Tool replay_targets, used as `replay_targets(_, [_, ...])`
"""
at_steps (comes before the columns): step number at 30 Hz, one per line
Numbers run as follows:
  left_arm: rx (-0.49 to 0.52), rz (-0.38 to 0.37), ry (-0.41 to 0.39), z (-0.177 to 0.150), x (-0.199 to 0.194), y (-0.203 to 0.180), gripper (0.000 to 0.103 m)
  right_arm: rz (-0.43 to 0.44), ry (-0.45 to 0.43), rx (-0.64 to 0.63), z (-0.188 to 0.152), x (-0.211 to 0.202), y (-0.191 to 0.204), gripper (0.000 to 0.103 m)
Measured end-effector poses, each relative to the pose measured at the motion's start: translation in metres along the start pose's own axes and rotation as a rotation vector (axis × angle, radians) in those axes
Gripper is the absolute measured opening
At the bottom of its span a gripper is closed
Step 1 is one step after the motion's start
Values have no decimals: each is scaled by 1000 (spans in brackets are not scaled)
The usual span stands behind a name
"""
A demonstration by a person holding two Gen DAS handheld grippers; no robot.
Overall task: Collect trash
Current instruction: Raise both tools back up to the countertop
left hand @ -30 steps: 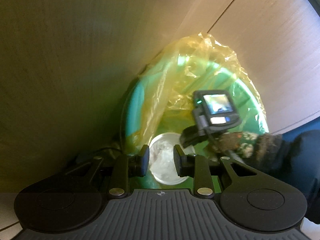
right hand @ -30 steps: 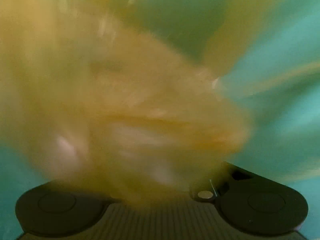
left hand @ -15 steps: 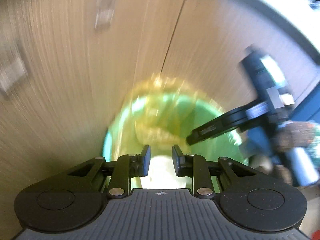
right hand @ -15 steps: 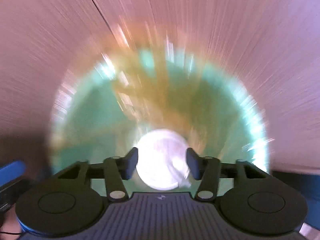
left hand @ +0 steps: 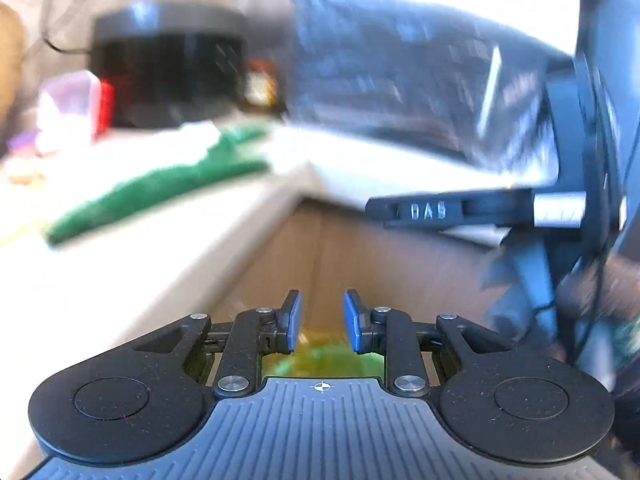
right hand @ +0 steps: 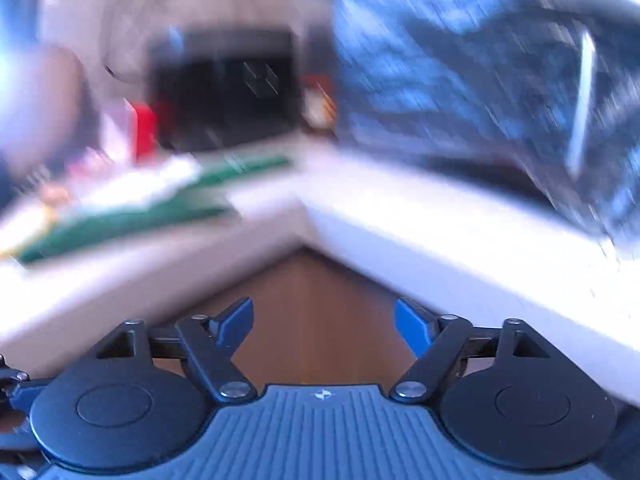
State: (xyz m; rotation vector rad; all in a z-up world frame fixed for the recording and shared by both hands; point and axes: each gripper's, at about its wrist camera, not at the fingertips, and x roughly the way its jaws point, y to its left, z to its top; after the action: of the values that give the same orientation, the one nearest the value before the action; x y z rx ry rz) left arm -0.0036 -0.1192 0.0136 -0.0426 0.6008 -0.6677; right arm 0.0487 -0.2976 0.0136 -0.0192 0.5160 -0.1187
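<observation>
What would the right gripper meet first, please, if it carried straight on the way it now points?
Probably the brown wooden panel below the white countertop corner; nothing shows between the right gripper and it as its jaws open, though blur leaves depth unclear.
</observation>
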Motion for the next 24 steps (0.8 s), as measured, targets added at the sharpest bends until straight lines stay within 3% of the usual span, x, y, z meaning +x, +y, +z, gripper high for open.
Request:
replay_targets(4, [-50, 57, -21, 45, -49, 53, 27, 147, -69, 5, 35, -5, 42, 87])
replay_targets(8, [-128, 88, 68, 77, -57, 128, 27, 271, -33, -61, 55, 8, 91, 87])
replay_targets(12, [-277, 202, 156, 85, -59, 203, 27, 344, 8, -94, 61, 17, 127, 87])
replay_targets(16, [-362, 254, 85, 88, -61, 256, 27, 427, 82, -46, 60, 44, 144, 87])
replay_targets(20, [-409, 281, 64, 92, -49, 287, 27, 456, 90, -42, 50, 59, 159, 87])
replay_targets(22, [-425, 281, 83, 93, -33, 293, 27, 472, 94, -65, 47, 60, 168, 73])
replay_targets(23, [-424, 281, 91, 94, -27, 294, 27, 477, 100, -81, 46, 63, 175, 52])
replay_targets(24, [-416, 283, 102, 94, -22, 295, 27, 481, 116, -95, 46, 67, 181, 39])
